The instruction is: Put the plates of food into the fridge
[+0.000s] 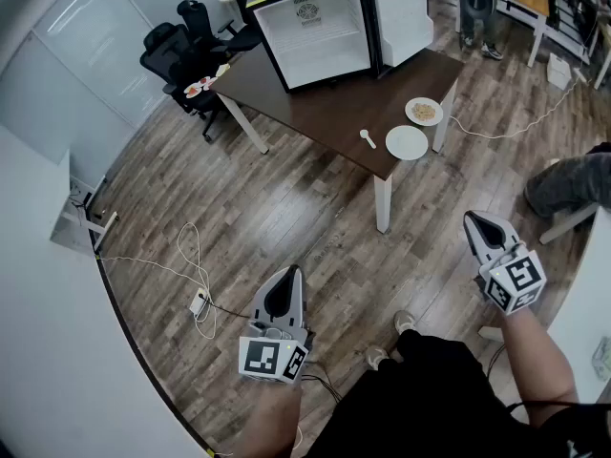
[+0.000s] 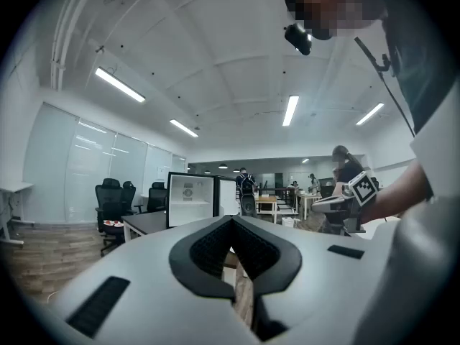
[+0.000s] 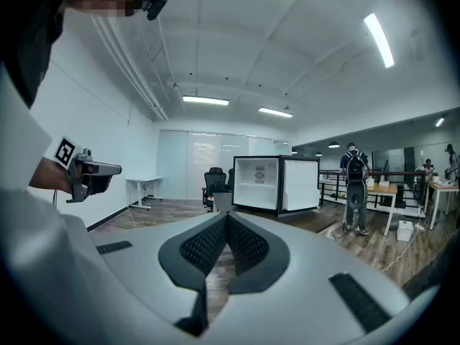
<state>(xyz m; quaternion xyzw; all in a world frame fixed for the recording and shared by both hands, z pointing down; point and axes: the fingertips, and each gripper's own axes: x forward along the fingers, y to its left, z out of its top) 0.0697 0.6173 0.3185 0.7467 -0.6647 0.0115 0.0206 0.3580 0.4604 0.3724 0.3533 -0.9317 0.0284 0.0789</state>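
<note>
Two grippers: left gripper (image 1: 286, 280) and right gripper (image 1: 474, 221), held low in front of the person over the floor (image 1: 286, 208), well short of the table (image 1: 325, 113).
Left gripper state: jaws pressed together, nothing between them.
Right gripper state: jaws likewise together and empty.
Floor clutter: a thin cable and a power strip (image 1: 199, 303) lie to the left of the left gripper.
Blank plate (image 1: 407, 142): white and bare, at the table's near corner; a spoon (image 1: 368, 139) lies just beside it.
Food plate (image 1: 410, 114): just beyond the blank plate, near the table's right edge, carrying a pale heap of food.
Fridge (image 1: 325, 51): stands on the far part of the table, door swung wide to the right; the white interior looks empty.
Chair plate (image 1: 196, 90): what seems to be another plate with food rests on a black chair (image 1: 181, 51) past the table's left corner; too small to tell more.
Handling (judged): the food plate is likely stiff, fairly light, smooth-rimmed and breakable; loose food calls for level carrying.
Hold (judged): pinch the bare rim on the side facing the person, clear of the food.
Progress (judged): no plate is in the fridge yet.
</note>
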